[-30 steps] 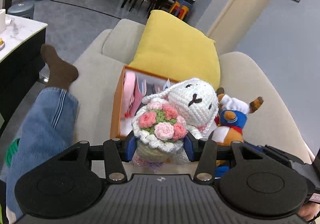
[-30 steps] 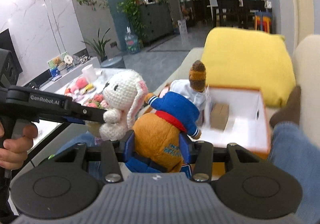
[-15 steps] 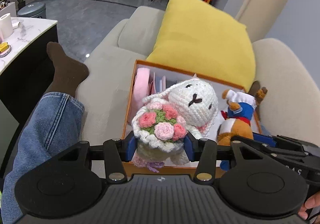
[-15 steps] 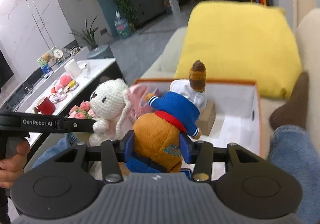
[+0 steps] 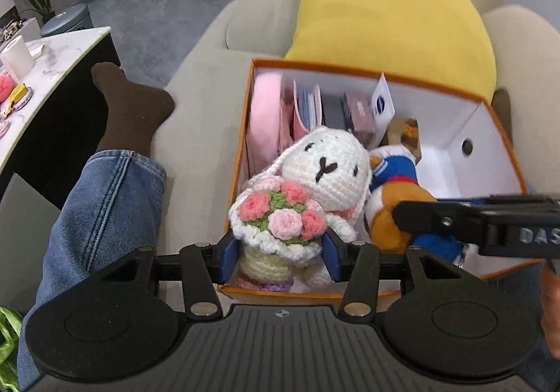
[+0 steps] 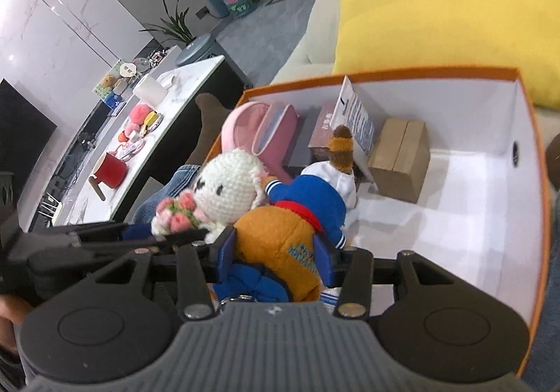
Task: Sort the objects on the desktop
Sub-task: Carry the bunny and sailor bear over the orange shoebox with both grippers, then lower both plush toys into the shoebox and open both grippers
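Both toys hang over the orange box [image 5: 497, 133] on the sofa, the left gripper [image 5: 280, 254] clamped on the crocheted white bunny [image 5: 325, 171] and the right gripper [image 6: 274, 250] squeezing the orange plush doll [image 6: 276, 238] beside it.

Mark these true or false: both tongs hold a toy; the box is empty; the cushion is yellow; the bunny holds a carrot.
1. Both tongs hold a toy: true. The left tongs grip the bunny, the right tongs the bear.
2. The box is empty: false. It holds a pink pouch and a carton.
3. The cushion is yellow: true.
4. The bunny holds a carrot: false. It holds flowers.
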The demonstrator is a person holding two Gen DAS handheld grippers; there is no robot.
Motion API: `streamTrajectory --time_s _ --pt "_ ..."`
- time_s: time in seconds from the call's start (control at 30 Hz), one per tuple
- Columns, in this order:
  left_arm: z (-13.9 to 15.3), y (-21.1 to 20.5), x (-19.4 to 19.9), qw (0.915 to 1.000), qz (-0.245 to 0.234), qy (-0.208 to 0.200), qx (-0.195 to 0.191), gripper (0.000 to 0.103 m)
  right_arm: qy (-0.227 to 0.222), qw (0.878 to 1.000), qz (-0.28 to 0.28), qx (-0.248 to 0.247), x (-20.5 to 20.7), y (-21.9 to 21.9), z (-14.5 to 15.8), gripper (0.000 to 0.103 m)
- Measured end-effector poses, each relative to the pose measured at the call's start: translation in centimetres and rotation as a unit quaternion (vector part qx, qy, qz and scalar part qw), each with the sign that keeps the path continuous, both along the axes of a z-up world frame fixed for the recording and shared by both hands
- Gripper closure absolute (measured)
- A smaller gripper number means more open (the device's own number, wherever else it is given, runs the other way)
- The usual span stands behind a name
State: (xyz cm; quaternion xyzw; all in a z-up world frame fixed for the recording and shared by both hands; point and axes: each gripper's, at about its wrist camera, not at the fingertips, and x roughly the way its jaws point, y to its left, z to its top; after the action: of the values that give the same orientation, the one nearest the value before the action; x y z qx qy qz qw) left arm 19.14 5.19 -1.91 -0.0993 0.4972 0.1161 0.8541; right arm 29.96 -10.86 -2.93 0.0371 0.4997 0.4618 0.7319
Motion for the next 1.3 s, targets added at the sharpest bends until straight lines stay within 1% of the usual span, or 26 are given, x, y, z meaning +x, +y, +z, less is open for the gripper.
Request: streamTrajectory --time_s 0.07,0.13,0.27,0.4,0.5,0.6,0.63,0.67,0.7,0.73,0.77,0.8,0.83,0.9,0.93,1.03,1.1,1.13,1.2,1.3 --pt "-0.2 0.0 0.3 0.9999 -0.004 0.011 -0.001 0.044 0.003 1.0 0.012 -0.021 0.2 0.6 -1.0 0.054" --pt "-0.4 0.2 0.5 0.9997 -0.015 0.02 -0.003 0.043 0.015 0.999 0.019 -0.031 0.3 1.3 -2.2 0.054" --pt "-0.6 -0.3 0.8 0.9979 -0.055 0.032 0.006 0.039 0.031 0.998 0.028 -0.039 0.5 2.1 -3.8 0.054" --pt "-0.9 -0.4 0.9 0.9955 -0.088 0.035 0.01 0.039 0.022 0.996 0.046 -0.078 0.2 3.3 -4.7 0.054" --pt "-0.4 -0.4 0.3 0.9932 -0.114 0.021 0.015 0.039 -0.011 0.992 0.061 -0.112 -0.7 4.1 -4.4 0.053" --pt "0.6 -0.3 -0.4 0.9905 -0.137 -0.003 0.013 0.04 -0.017 0.991 0.055 -0.12 -0.6 3.9 -4.1 0.048" --pt "0.9 -0.2 -0.6 0.9898 -0.141 -0.009 0.017 0.043 -0.025 0.991 0.055 -0.123 -0.6 3.7 -3.9 0.048" --pt "1.1 -0.1 -0.6 0.9892 -0.144 -0.015 0.023 0.049 -0.03 0.991 0.056 -0.118 -0.6 3.5 -3.5 0.048" --pt "1.2 0.0 -0.5 0.9889 -0.145 -0.017 0.027 0.052 -0.031 0.991 0.059 -0.113 -0.7 3.4 -3.2 0.049" --pt "1.2 0.1 -0.3 0.9886 -0.147 -0.017 0.028 0.058 -0.033 0.992 0.061 -0.109 -0.7 3.1 -2.8 0.049" --pt "1.1 0.2 0.1 0.9884 -0.149 -0.018 0.025 0.06 -0.039 0.992 0.061 -0.104 -0.8 3.0 -2.3 0.049" --pt "1.0 0.3 0.2 0.9879 -0.152 -0.02 0.022 0.061 -0.048 0.992 0.059 -0.102 -0.8 2.9 -1.9 0.049" --pt "0.9 0.2 0.4 0.987 -0.158 -0.023 0.019 0.061 -0.057 0.991 0.058 -0.104 -0.8 2.8 -1.5 0.05" --pt "0.6 -0.2 0.8 0.9848 -0.17 -0.031 0.02 0.061 -0.068 0.991 0.046 -0.11 -0.3 3.0 -1.0 0.066" --pt "0.5 -0.5 1.1 0.9834 -0.177 -0.034 0.022 0.061 -0.066 0.99 0.039 -0.118 0.2 3.1 -1.1 0.069" --pt "-0.4 -1.1 2.0 0.9814 -0.188 -0.031 0.025 0.061 -0.043 0.99 0.006 -0.132 1.8 3.2 -2.0 0.073" --pt "-1.3 -1.3 2.7 0.9816 -0.187 -0.018 0.034 0.063 -0.018 0.99 -0.002 -0.141 2.5 3.5 -3.0 0.081" --pt "-1.7 -1.4 3.0 0.9816 -0.186 -0.011 0.043 0.066 -0.005 0.99 -0.001 -0.142 2.7 3.7 -3.5 0.081" --pt "-2.6 -1.2 3.4 0.9832 -0.174 0.002 0.054 0.068 -0.001 0.991 0.004 -0.133 2.5 3.8 -3.7 0.081" --pt "-3.5 -0.5 4.0 0.987 -0.158 0.007 0.031 0.068 -0.002 0.991 0.013 -0.132 2.3 4.4 -3.9 0.081"
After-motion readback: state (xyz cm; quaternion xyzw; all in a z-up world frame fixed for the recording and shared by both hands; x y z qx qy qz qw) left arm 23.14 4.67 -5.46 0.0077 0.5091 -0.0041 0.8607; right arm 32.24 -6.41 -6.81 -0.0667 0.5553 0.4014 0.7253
